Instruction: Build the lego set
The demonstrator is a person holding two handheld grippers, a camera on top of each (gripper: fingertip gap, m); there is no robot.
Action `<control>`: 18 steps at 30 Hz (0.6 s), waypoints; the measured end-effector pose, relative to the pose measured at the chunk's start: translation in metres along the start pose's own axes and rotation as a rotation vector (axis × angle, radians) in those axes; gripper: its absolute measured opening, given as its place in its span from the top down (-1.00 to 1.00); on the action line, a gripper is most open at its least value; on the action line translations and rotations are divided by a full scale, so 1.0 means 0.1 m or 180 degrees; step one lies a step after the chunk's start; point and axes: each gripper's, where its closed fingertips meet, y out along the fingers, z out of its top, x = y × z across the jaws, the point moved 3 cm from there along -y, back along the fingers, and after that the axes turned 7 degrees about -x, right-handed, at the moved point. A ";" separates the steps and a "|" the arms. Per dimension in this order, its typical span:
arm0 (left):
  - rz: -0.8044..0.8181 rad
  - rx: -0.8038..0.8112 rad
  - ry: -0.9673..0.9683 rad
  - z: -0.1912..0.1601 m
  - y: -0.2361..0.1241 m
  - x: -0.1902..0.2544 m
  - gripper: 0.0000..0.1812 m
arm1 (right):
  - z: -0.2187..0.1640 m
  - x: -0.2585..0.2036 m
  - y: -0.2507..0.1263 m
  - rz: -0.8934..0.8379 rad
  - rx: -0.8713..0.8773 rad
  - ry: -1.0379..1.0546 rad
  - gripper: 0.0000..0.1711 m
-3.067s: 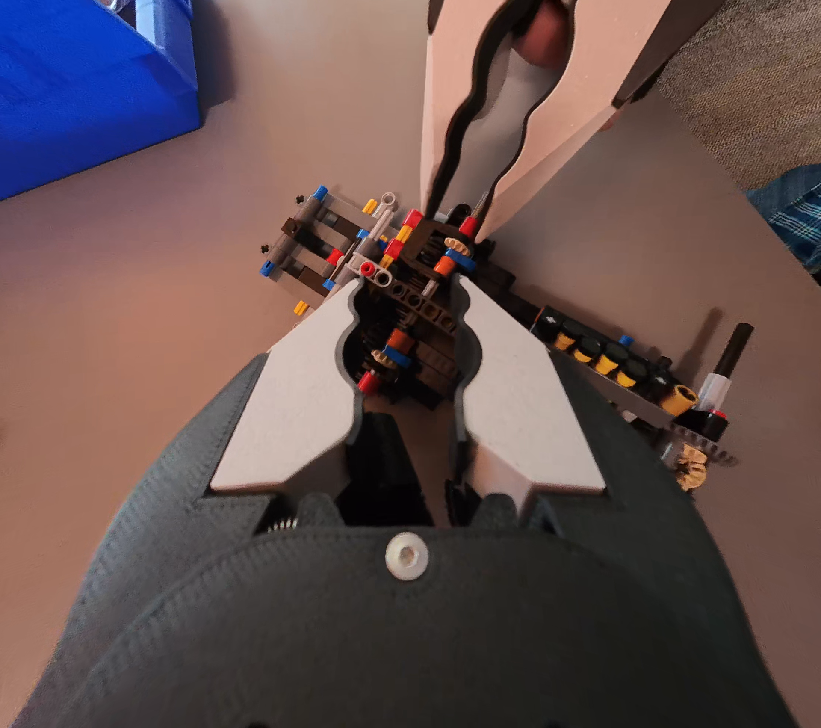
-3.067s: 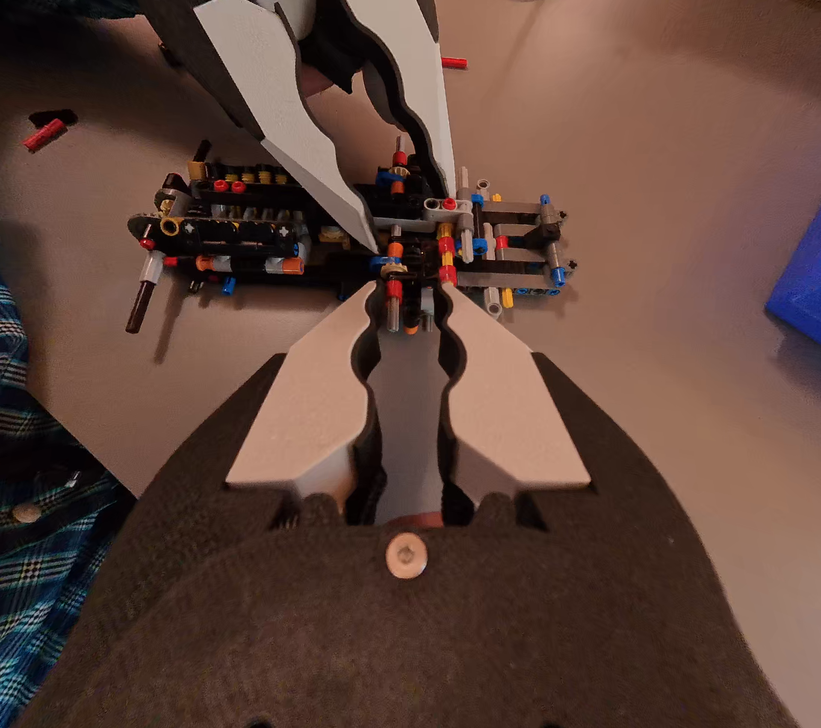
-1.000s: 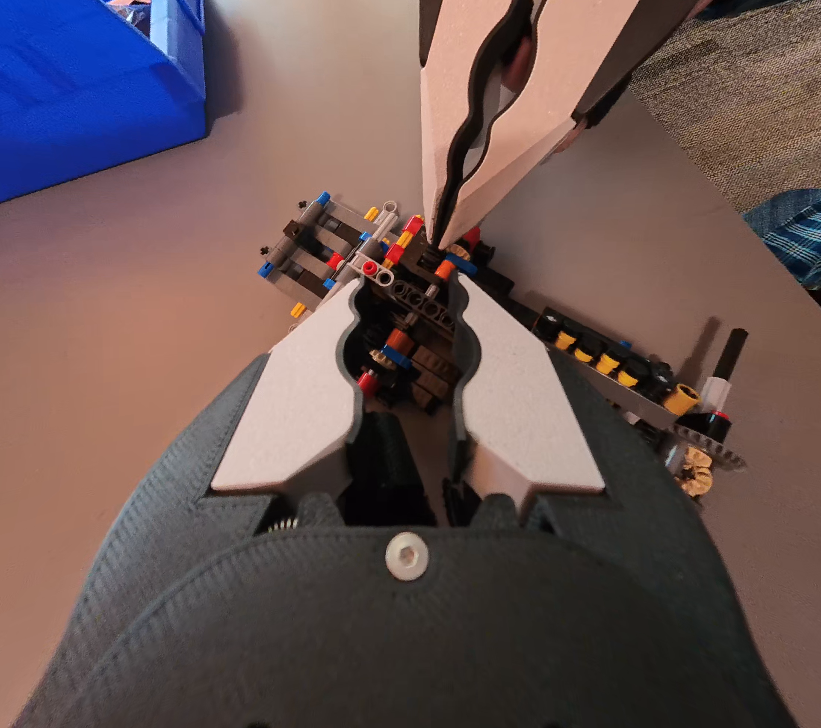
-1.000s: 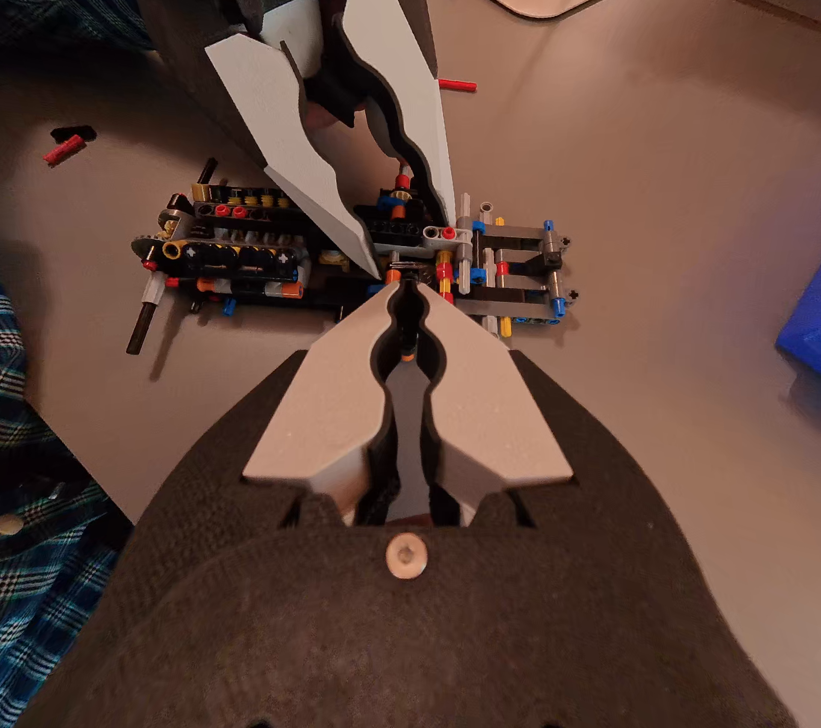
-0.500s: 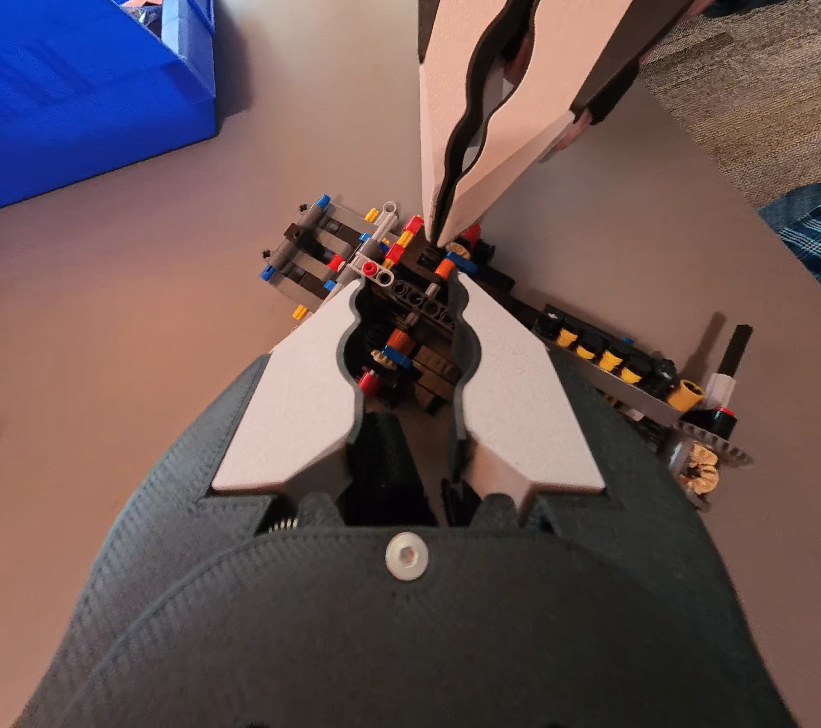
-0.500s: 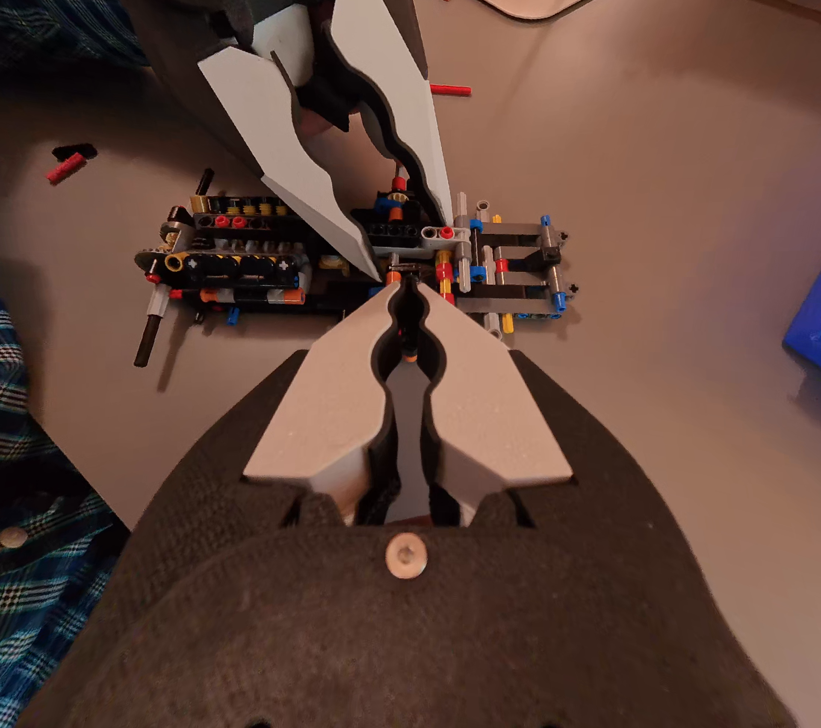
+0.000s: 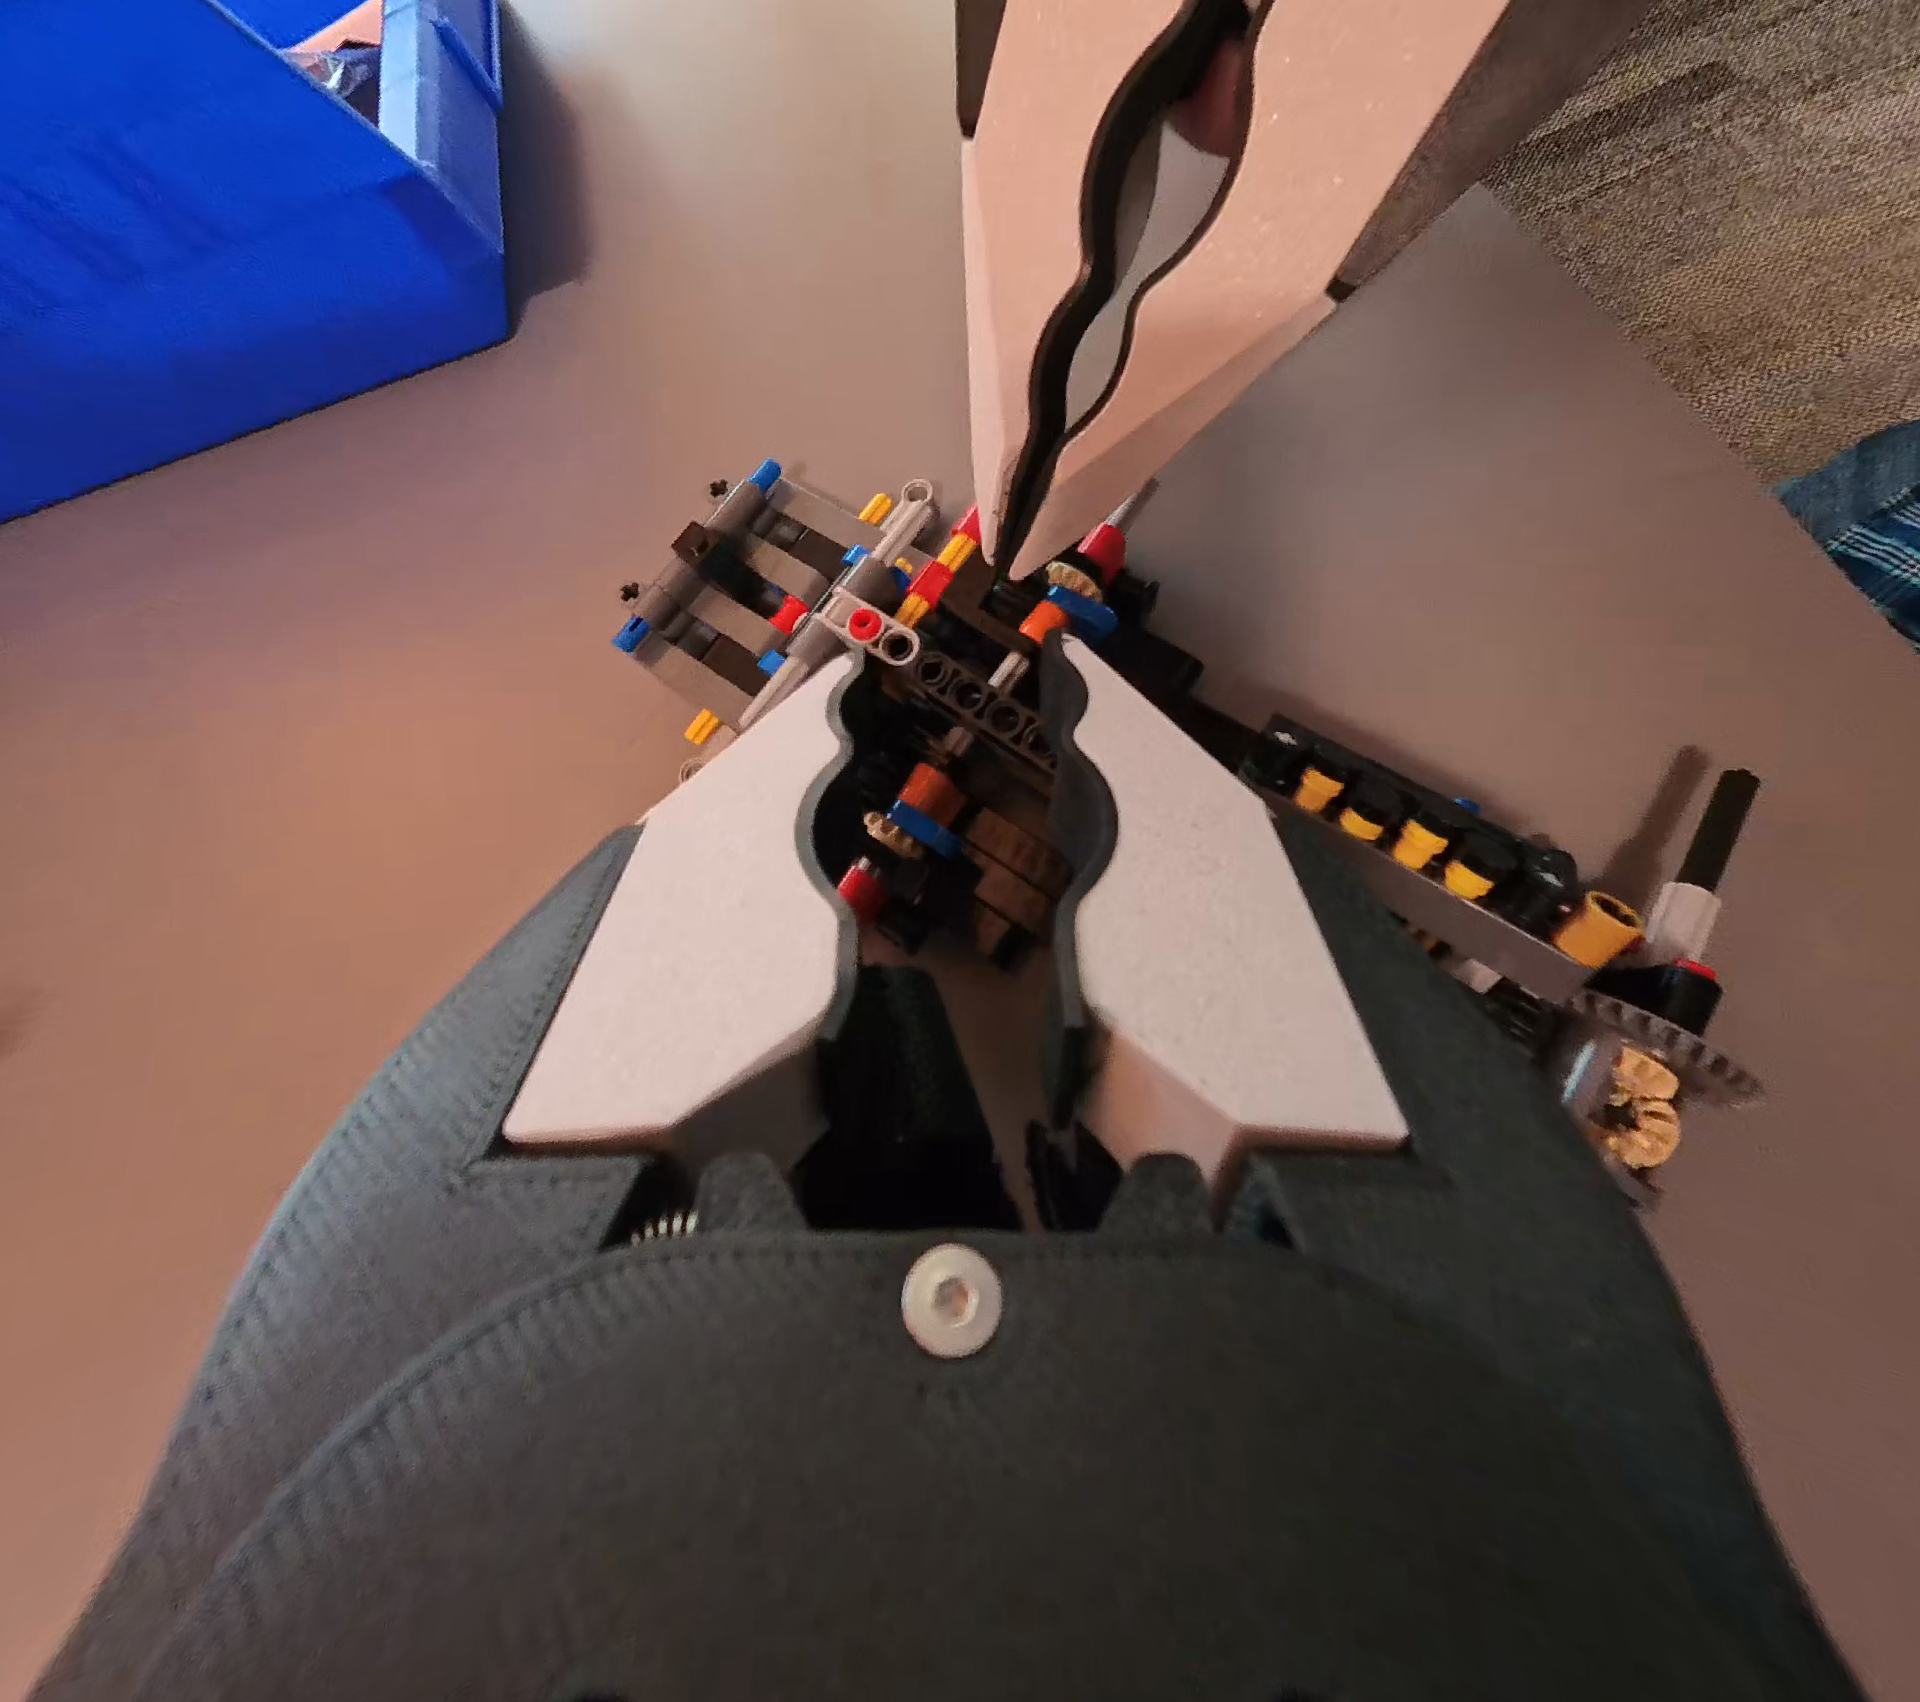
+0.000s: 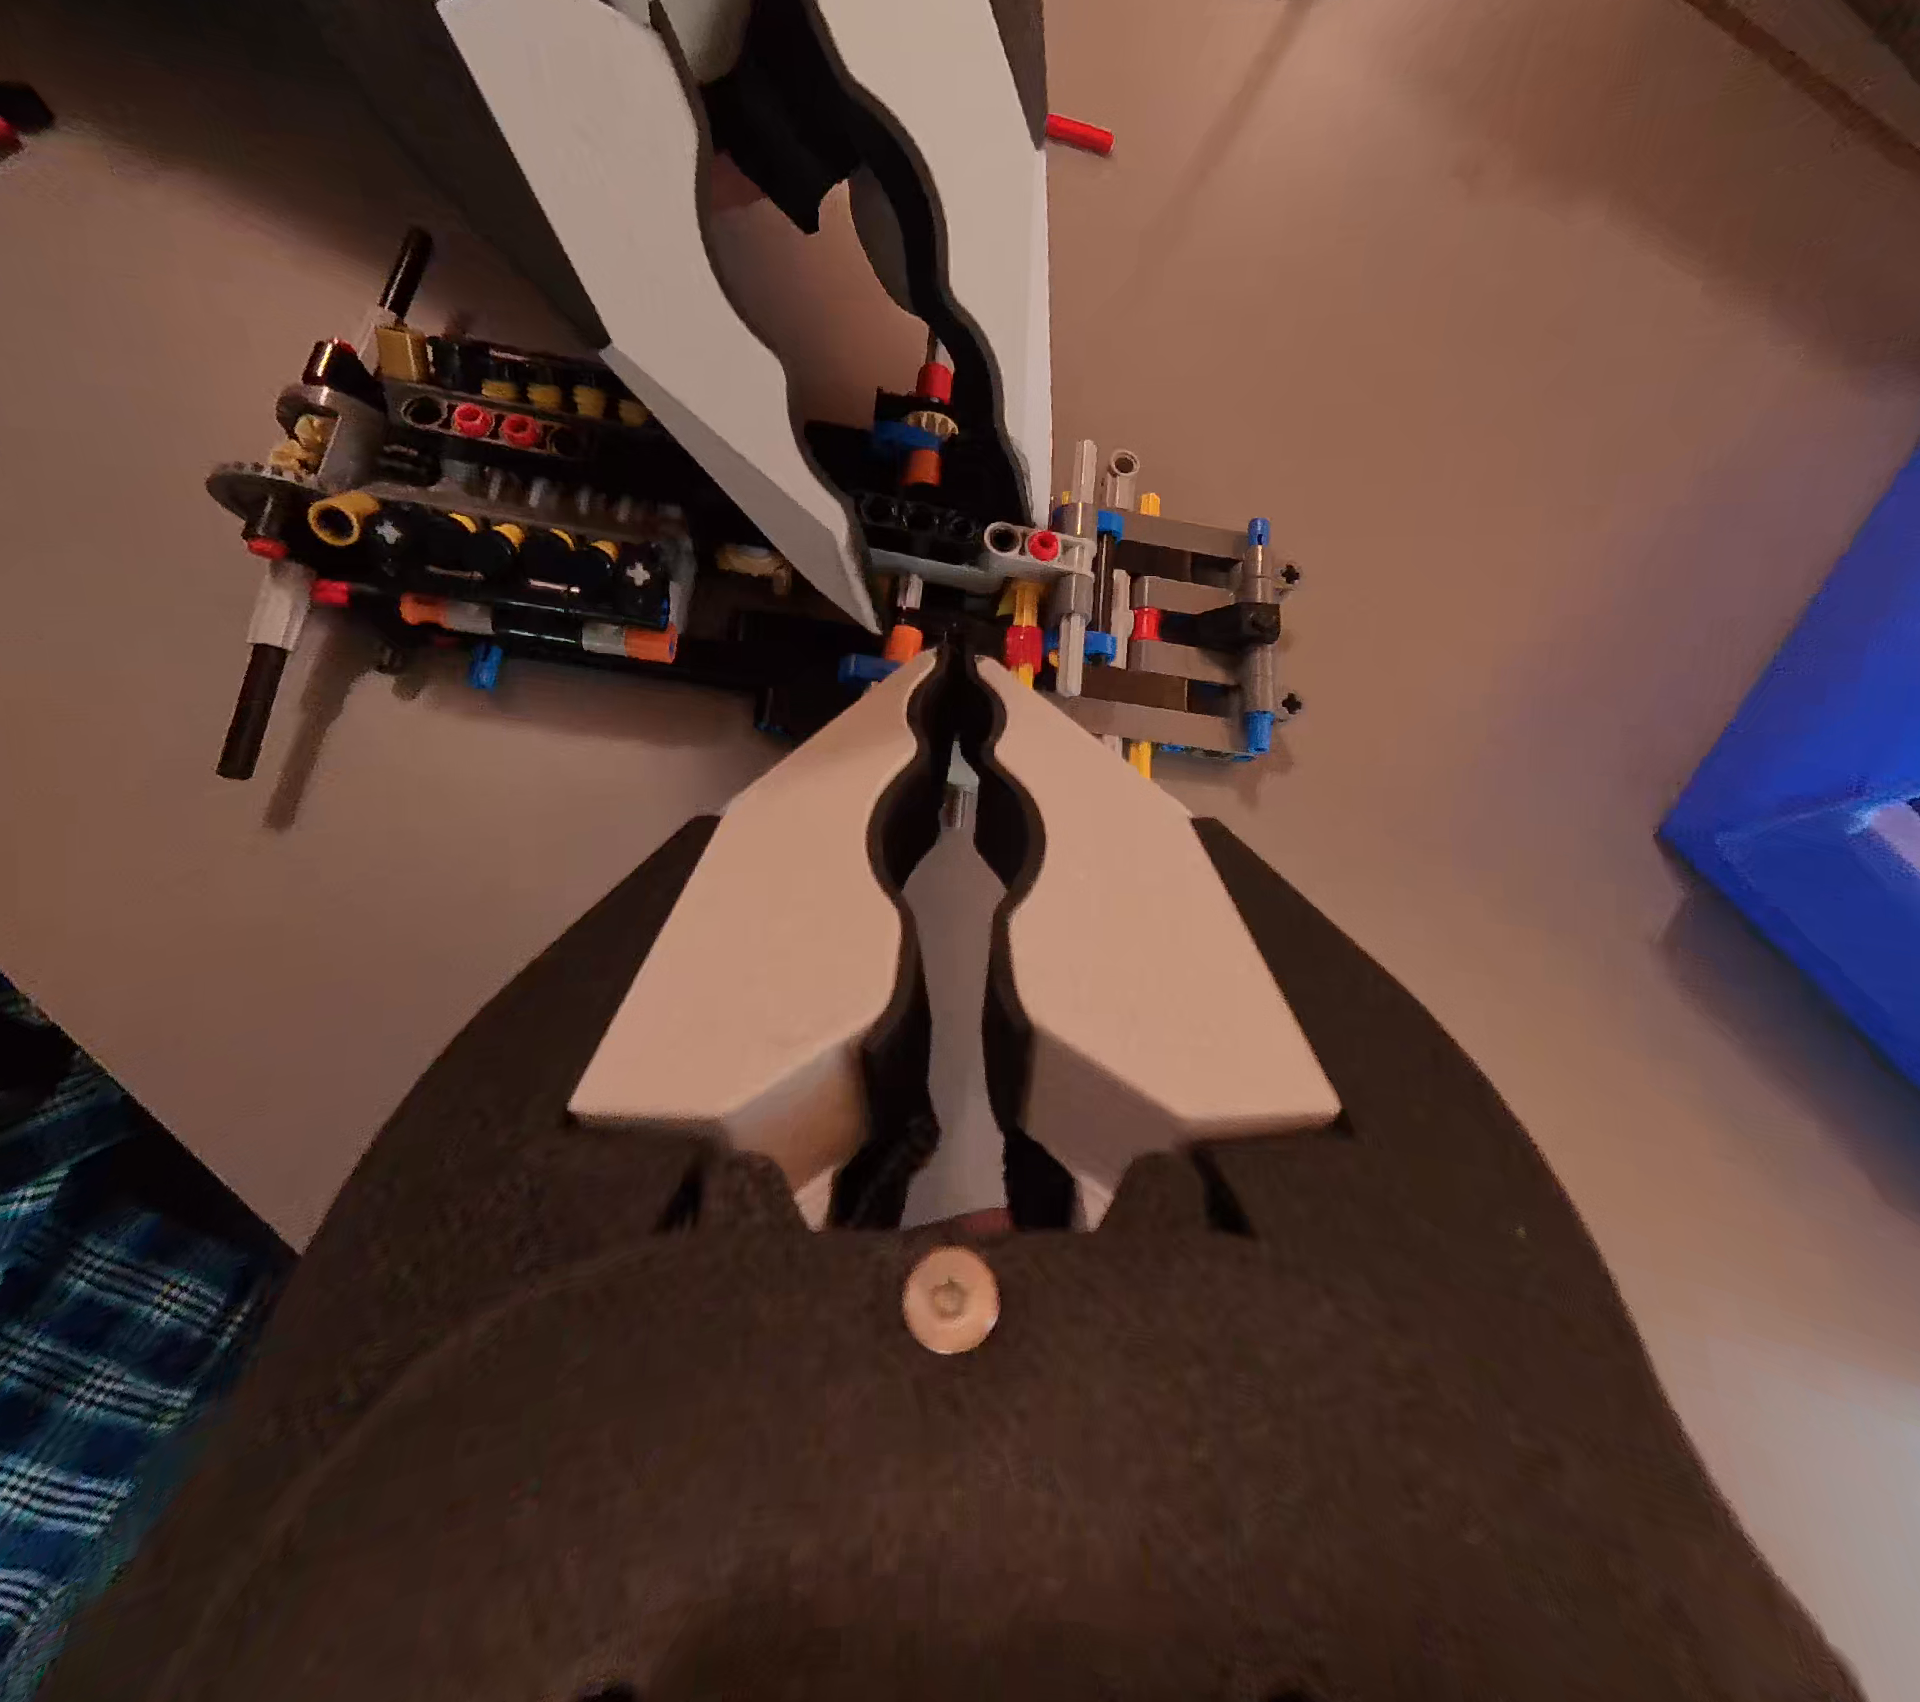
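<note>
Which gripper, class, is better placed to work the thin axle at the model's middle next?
The right gripper, probably: its tips are nearly closed at the thin axle, while the left gripper straddles the Lego model, bracing it.

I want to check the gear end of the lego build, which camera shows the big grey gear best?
The left wrist view: the gear lies open at lower right, teeth visible. In the right wrist view it is a thin edge at the far left.

Lego model: long, mostly black and grey, with many small coloured pins
Pose: lies flat on table
</note>
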 end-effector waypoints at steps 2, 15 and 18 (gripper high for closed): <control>-0.0001 -0.0001 0.0017 0.00 0.00 0.01 0.65 | -0.01 0.00 -0.01 -0.0009 -0.0032 -0.0047 1.00; -0.0006 -0.0041 0.0066 0.02 0.01 0.01 0.67 | 0.04 0.03 -0.04 0.0125 0.0062 -0.0079 1.00; -0.0014 -0.0030 0.0046 0.02 0.01 0.01 0.66 | 0.02 0.02 0.00 0.0169 0.0006 -0.0109 1.00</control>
